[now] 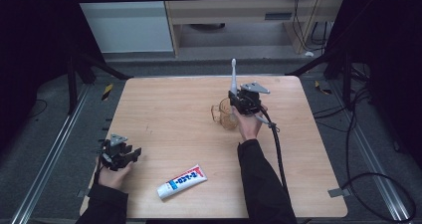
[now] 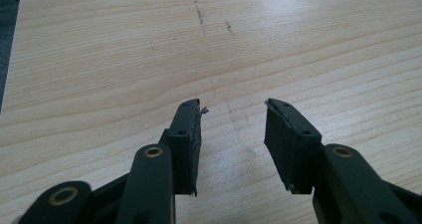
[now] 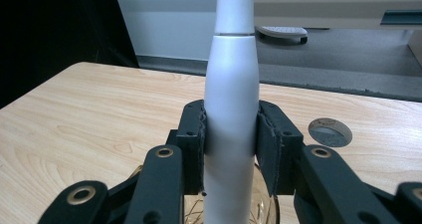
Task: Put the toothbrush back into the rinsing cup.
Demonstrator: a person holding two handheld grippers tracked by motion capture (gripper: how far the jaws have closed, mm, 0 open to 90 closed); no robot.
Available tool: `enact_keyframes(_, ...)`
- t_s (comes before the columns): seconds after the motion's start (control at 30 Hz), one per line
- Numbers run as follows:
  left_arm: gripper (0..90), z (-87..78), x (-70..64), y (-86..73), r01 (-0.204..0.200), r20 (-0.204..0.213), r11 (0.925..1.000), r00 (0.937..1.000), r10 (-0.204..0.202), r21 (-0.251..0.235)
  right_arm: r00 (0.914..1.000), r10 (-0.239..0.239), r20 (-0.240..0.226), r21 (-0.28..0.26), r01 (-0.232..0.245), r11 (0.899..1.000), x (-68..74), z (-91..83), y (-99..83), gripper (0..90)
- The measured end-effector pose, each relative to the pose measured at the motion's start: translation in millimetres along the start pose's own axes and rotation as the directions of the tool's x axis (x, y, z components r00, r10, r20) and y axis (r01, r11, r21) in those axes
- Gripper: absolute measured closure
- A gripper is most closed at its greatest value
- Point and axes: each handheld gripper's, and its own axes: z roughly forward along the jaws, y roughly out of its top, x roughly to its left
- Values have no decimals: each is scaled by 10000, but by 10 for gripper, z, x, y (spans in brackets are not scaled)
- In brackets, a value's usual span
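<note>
the right gripper (image 1: 241, 100) sits near the middle of the wooden table (image 1: 164, 109), toward its far side, its jaws clamped on the lower body of a white electric toothbrush (image 3: 231, 109). the toothbrush stands upright, its slim neck rising above the gripper in the high view. directly under the jaws is a clear amber glass cup (image 1: 225, 113), and the toothbrush base hangs over its mouth; whether it touches the glass i cannot tell. the left gripper (image 1: 119, 156) rests low at the near left corner of the table, its jaws spread wide with only bare wood between them. a white and blue toothpaste tube (image 1: 182, 181) lies flat near the front edge, between the two arms, apart from both grippers.
</note>
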Motion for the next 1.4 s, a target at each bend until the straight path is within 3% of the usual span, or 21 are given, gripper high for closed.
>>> enact_keyframes(0.5, 573, 1, -9, 1, -19, -4, 10000, 10000, 19, 23, 10000, 34, -24, 307, -33, 9995, -40, -68, -125, 662)
enact_keyframes(1.17, 574, 3, -15, 2, -44, -9, 10000, 10000, 44, 32, 9990, 404, 189, 509, -413, 9978, -129, -114, -252, 662)
enact_keyframes(1.4, 574, 7, -20, 1, -72, -10, 10000, 10000, 72, 50, 9996, 279, 104, 465, -283, 9985, -148, -139, -275, 661)
